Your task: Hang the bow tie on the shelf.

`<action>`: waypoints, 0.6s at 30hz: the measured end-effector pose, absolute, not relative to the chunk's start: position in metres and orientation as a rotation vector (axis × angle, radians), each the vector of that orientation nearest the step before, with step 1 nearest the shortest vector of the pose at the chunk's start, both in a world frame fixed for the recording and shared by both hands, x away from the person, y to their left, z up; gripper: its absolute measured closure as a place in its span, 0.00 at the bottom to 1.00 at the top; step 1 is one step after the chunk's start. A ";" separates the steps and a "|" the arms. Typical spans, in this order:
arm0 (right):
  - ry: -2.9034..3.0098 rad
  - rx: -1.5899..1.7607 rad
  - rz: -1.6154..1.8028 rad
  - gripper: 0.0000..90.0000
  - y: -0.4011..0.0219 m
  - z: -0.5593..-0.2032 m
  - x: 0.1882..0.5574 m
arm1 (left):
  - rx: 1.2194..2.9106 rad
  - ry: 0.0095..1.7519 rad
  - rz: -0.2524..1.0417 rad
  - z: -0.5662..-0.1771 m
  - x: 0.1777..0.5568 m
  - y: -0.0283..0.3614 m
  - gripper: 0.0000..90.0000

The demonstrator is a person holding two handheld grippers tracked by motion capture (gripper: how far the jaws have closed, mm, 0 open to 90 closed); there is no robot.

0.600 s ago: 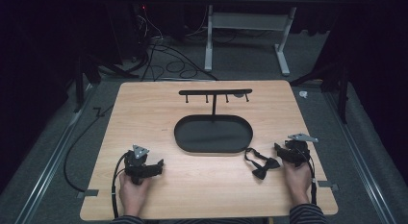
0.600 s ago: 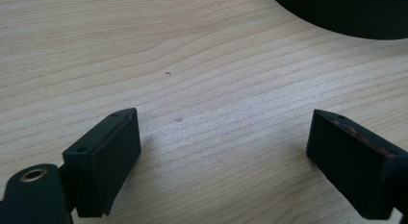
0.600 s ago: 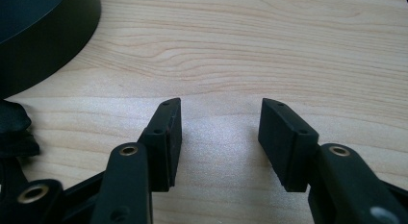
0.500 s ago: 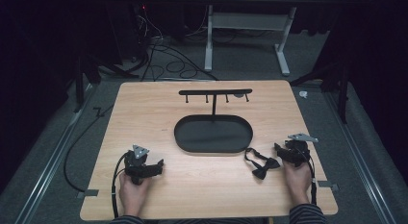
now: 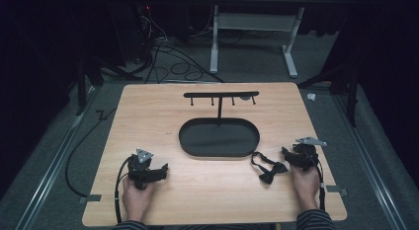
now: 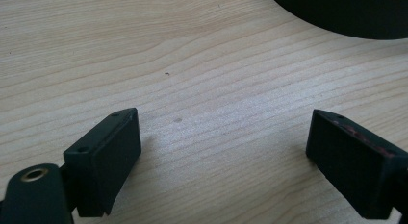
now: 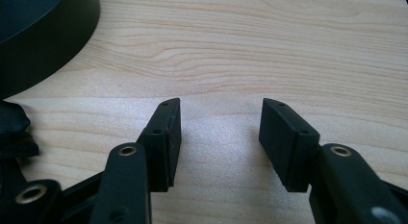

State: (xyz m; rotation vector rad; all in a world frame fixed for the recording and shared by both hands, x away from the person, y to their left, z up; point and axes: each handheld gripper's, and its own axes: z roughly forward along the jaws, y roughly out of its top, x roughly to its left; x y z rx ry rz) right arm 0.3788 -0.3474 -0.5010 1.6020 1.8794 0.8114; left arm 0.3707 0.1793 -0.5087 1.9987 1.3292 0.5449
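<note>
A black bow tie (image 5: 267,169) lies on the wooden table (image 5: 207,190), just right of the black oval tray (image 5: 219,136). From the tray's far side rises a black T-shaped rack (image 5: 220,95) with small hooks. My right gripper (image 5: 287,155) rests on the table just right of the bow tie. In the right gripper view its jaws (image 7: 220,108) stand open over bare wood, with the bow tie (image 7: 12,132) at the left edge. My left gripper (image 5: 159,172) rests at the front left, and its jaws (image 6: 223,123) are wide open over bare wood.
The tray's rim shows at the top right of the left gripper view (image 6: 346,15) and the top left of the right gripper view (image 7: 43,36). Cables (image 5: 163,52) and a desk frame (image 5: 257,27) lie on the floor beyond the table.
</note>
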 end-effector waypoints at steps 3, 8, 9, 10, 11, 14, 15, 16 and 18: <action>1.878 1.602 0.815 0.57 -0.347 -0.501 0.379 | 1.998 1.330 0.546 -0.509 0.371 0.179 0.14; 1.883 1.595 0.815 0.57 -0.348 -0.501 0.379 | 1.998 1.330 0.545 -0.509 0.371 0.179 0.14; 1.884 1.595 0.816 0.57 -0.348 -0.501 0.379 | 1.998 1.330 0.546 -0.509 0.371 0.179 0.14; 1.889 1.599 0.822 0.57 -0.348 -0.501 0.378 | 1.997 1.330 0.547 -0.509 0.371 0.179 0.14; 1.895 1.598 0.822 0.57 -0.348 -0.501 0.378 | 1.998 1.330 0.545 -0.509 0.371 0.179 0.14; 1.905 1.597 0.844 0.58 -0.349 -0.501 0.378 | 1.998 1.330 0.546 -0.509 0.371 0.179 0.14; 1.903 1.599 0.843 0.59 -0.350 -0.500 0.378 | 1.998 1.330 0.546 -0.509 0.371 0.179 0.14; 1.901 1.607 0.846 0.59 -0.350 -0.500 0.377 | 1.997 1.330 0.547 -0.509 0.371 0.179 0.14; 1.902 1.622 0.852 0.60 -0.351 -0.499 0.377 | 1.998 1.330 0.546 -0.509 0.371 0.179 0.14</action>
